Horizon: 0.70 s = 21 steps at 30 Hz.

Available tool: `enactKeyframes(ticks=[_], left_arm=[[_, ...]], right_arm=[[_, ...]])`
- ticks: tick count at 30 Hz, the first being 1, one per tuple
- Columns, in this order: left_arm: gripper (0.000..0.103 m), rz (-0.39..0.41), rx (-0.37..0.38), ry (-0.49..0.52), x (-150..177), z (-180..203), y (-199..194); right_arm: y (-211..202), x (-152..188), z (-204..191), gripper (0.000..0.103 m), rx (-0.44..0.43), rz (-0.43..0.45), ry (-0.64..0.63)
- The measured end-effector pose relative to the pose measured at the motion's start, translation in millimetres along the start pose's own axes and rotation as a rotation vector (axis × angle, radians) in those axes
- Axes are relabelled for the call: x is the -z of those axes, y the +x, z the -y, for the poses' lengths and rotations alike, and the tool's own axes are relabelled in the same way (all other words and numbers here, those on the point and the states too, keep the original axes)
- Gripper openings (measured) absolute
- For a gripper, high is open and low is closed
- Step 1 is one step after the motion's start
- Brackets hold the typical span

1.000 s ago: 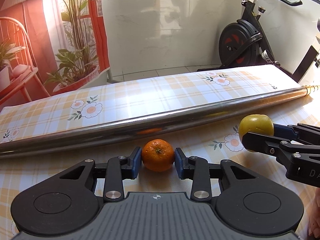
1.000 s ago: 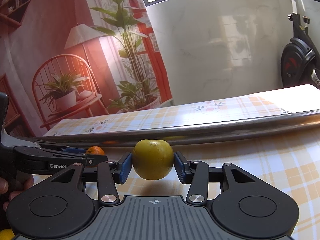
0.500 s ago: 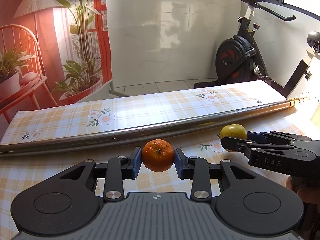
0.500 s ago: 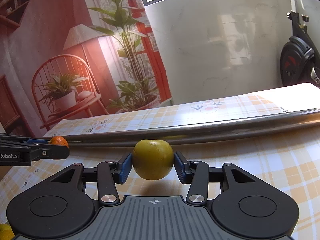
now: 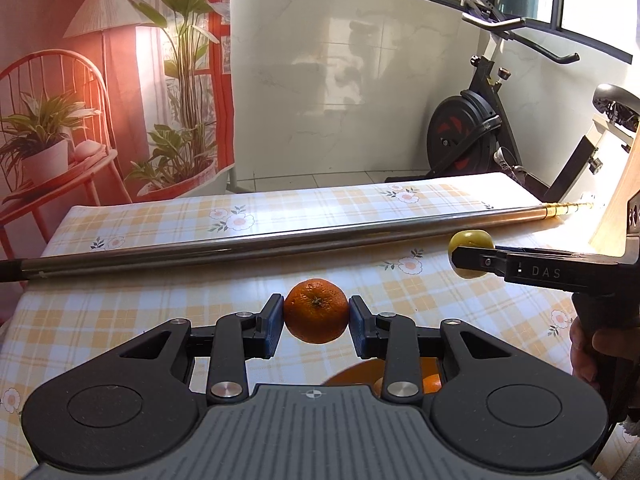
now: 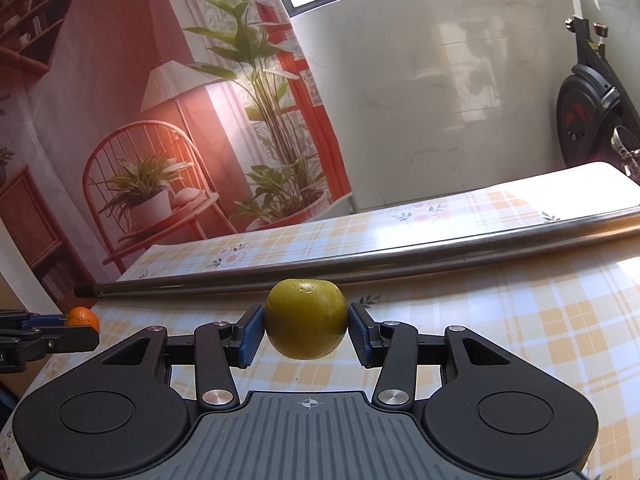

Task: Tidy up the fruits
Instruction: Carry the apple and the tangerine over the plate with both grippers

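Note:
My left gripper is shut on an orange mandarin, held in the air above the checked tablecloth. My right gripper is shut on a yellow-green round fruit, also lifted off the table. In the left wrist view the right gripper reaches in from the right with that green fruit at its tip. In the right wrist view the left gripper's fingers show at the far left, with the mandarin between them. Under the left gripper an orange dish with another orange fruit peeks out.
A long steel pole lies across the table beyond both grippers. An exercise bike stands behind the table at the right. A hand holds the right gripper's handle. A printed backdrop with a chair and plants hangs at the left.
Both grippers have risen higher above the table with their fruits still held. The two have drawn apart, and an orange dish has come into view under the left gripper.

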State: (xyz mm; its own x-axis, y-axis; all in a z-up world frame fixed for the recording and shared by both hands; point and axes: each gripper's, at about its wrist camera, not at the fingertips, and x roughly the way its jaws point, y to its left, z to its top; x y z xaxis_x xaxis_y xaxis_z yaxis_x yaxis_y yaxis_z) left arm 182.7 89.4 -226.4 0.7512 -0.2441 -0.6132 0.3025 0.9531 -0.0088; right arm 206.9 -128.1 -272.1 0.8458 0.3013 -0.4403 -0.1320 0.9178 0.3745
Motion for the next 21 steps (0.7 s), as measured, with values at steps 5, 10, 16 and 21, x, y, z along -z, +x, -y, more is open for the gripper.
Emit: enactKeyframes(ticks=[5, 10, 16, 21], left_arm=[[0.037, 0.010, 0.019, -0.006, 9, 3, -14], [0.037, -0.010, 0.041, -0.031, 20, 2, -25], [0.037, -0.028, 0.056, -0.041, 35, 0, -37], [0.037, -0.033, 0.068, -0.037, 46, 4, -46]], right_arm=[[-30, 2, -23, 0.042, -0.037, -0.007, -0.067], [-52, 8, -47, 0.042, -0.086, -0.040, -0.132], [-75, 26, -79, 0.042, -0.162, -0.119, -0.197], [-86, 39, -100, 0.042, -0.197, -0.181, -0.239]])
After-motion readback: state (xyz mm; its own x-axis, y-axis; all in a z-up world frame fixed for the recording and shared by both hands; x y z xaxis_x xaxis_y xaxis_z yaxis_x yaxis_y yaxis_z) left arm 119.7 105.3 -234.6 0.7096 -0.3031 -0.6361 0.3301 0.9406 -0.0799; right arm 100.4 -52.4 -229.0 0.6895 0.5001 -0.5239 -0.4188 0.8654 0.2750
